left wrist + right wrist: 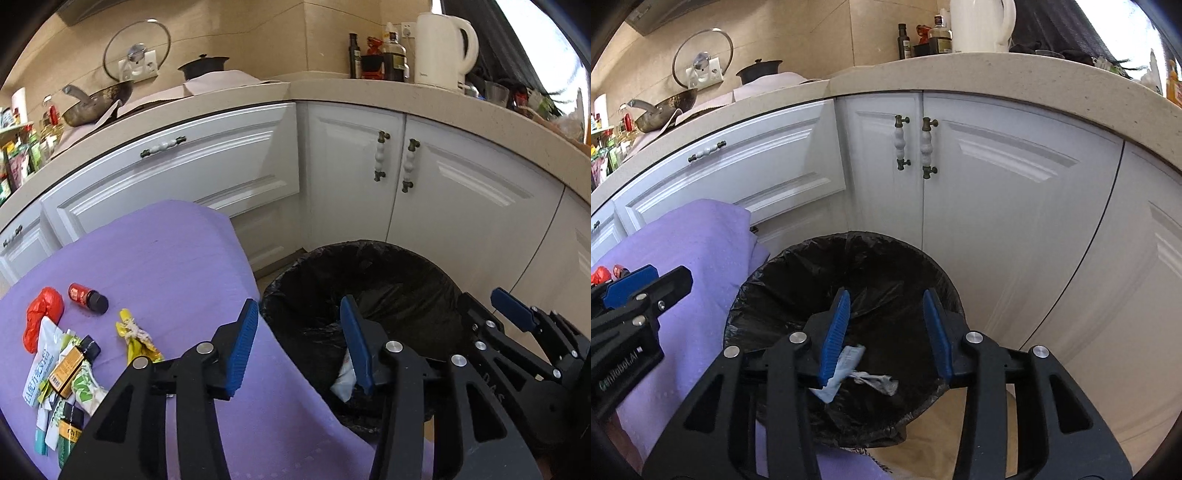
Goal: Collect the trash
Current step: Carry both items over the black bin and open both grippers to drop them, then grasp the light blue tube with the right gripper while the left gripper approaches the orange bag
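White kitchen cabinets [979, 177] back a round black-lined trash bin [768, 280] holding crumpled pale wrappers [871, 380]. Left gripper [299, 347] and right gripper [884, 332] — both parted, empty. Leftover trash [62, 365] lies left on purple cloth [166, 258].

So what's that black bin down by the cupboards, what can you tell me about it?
The bin is round, open-topped, lined with a crinkly black plastic bag folded over its rim. It stands upright on the floor before the white cabinet doors, beside the purple-covered table. Inside lie crumpled whitish and grey wrappers. Both grippers hang above its mouth without touching it.
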The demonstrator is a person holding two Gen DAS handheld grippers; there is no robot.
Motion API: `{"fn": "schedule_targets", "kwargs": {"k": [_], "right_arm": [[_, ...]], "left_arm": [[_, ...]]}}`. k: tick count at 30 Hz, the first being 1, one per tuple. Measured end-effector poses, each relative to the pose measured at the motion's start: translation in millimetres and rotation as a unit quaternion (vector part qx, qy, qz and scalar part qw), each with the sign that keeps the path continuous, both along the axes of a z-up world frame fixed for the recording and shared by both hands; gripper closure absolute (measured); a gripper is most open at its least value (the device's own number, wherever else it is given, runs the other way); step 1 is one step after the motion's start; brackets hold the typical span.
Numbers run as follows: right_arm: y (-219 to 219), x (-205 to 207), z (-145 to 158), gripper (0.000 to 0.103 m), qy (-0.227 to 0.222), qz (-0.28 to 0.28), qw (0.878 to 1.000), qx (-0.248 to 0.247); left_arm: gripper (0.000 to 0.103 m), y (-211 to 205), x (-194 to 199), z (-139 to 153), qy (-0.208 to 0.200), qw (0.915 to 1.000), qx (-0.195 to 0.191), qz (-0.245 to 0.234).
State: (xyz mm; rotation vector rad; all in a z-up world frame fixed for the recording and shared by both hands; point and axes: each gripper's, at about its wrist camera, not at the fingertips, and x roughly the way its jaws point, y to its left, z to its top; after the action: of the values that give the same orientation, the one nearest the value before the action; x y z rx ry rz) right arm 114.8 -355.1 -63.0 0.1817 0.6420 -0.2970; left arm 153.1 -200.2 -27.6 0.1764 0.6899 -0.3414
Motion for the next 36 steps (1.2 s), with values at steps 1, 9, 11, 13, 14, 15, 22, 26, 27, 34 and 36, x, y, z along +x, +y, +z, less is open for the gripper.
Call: {"fn": "schedule_targets", "kwargs": {"k": [1,9,11,13,14,15,22,26,27,34,36], "right_arm": [[1,-2,2,0.063,-0.002,-0.001,1.000,0.001],[18,-17,17,0.063,-0.010,0.006,1.000,0.006],[28,-22,20,0.063,-0.012,0.014,1.000,0.008],[40,-28,24,0.063,-0.014,0.023,1.000,0.009],[45,-30,26,0.063,-0.015,0.028,0.999,0.009],[51,-33,27,0.063,-0.015,0.033,0.999,0.009],[104,-57,35,0.063,-0.022,0.082,0.996,0.011],[135,-70,37,0.063,-0.022,0.116,0.993,0.006],[142,-72,37,0.063,-0.022,0.122,0.992,0.005],[191,-92,35,0.063,-0.021,0.175,0.984,-0.008],[202,-95,33,0.063,-0.019,0.188,0.982,-0.009]], "left_arm": [[0.057,3,-2,2,-0.002,1.0000,-0.003,0.003],[0.057,33,-20,21,-0.018,0.9995,-0.014,0.019],[0.057,46,-27,25,-0.020,0.9993,-0.014,0.028],[0.057,60,-33,28,-0.023,0.9990,-0.012,0.035],[0.057,68,-37,29,-0.024,0.9989,-0.009,0.040],[0.057,73,-39,30,-0.024,0.9987,-0.008,0.043],[0.057,140,-67,36,-0.032,0.9955,-0.008,0.089],[0.056,173,-80,37,-0.034,0.9926,-0.008,0.116],[0.056,180,-83,36,-0.034,0.9919,-0.007,0.122],[0.056,233,-107,27,-0.033,0.9853,-0.002,0.168],[0.056,245,-112,24,-0.032,0.9834,-0.001,0.178]]}}
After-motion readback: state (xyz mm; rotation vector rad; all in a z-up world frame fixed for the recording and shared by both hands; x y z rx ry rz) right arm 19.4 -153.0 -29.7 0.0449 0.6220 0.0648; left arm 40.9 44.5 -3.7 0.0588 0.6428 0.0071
